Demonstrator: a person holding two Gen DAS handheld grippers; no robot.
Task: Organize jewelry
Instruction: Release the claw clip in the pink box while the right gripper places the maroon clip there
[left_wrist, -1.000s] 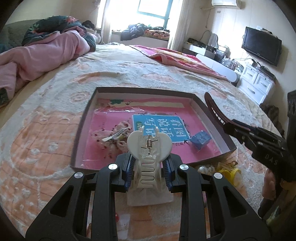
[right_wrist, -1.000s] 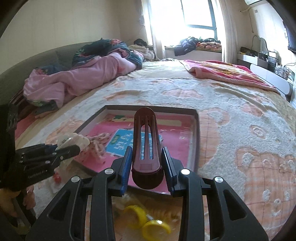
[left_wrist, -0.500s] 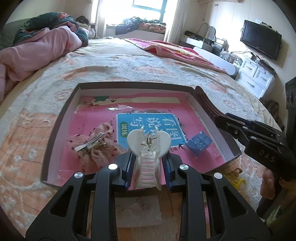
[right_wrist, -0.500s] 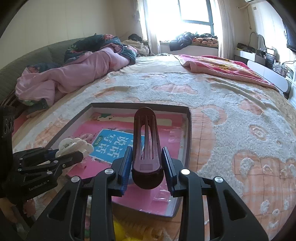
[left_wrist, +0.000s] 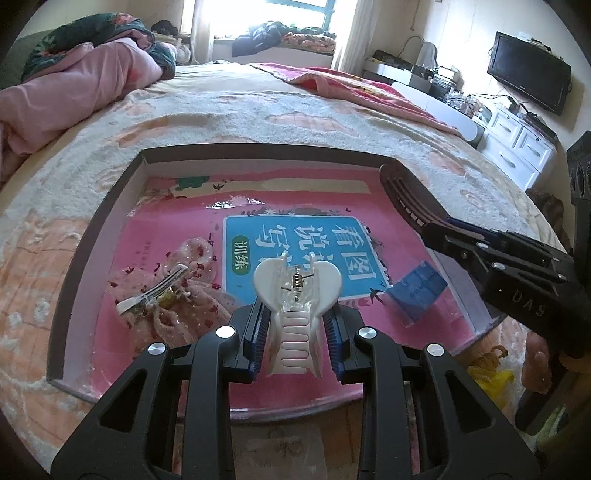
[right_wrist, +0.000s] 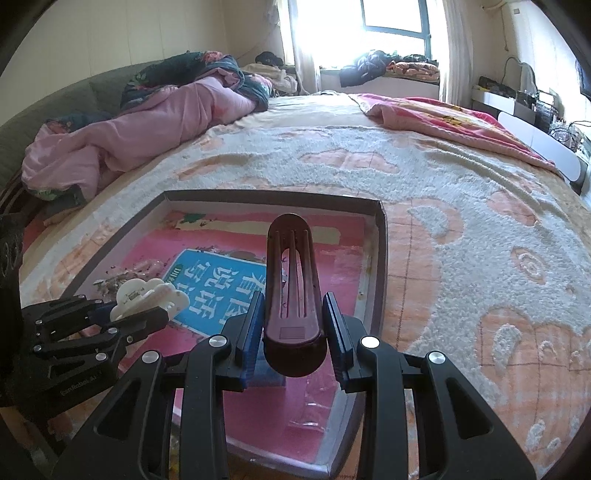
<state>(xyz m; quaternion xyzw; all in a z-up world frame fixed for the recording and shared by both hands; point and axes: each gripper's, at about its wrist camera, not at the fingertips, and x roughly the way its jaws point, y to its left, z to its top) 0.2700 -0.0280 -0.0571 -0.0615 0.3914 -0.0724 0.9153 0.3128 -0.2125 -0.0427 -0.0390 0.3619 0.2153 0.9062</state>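
The white claw clip (left_wrist: 296, 295) is clamped between the jaws of the left hand-held gripper (left_wrist: 296, 328), above the near edge of the shallow box (left_wrist: 92, 236) on the bed (left_wrist: 221, 110). The box floor lies directly ahead and below. The right hand-held gripper (right_wrist: 293, 332) clamps the maroon barrette (right_wrist: 291, 280) (long axis pointing away, toward the far wall) over the box's right near corner. Judged next: lower and release.

Black tool (left_wrist: 296, 325) arms, silver screws (blue finger pads).
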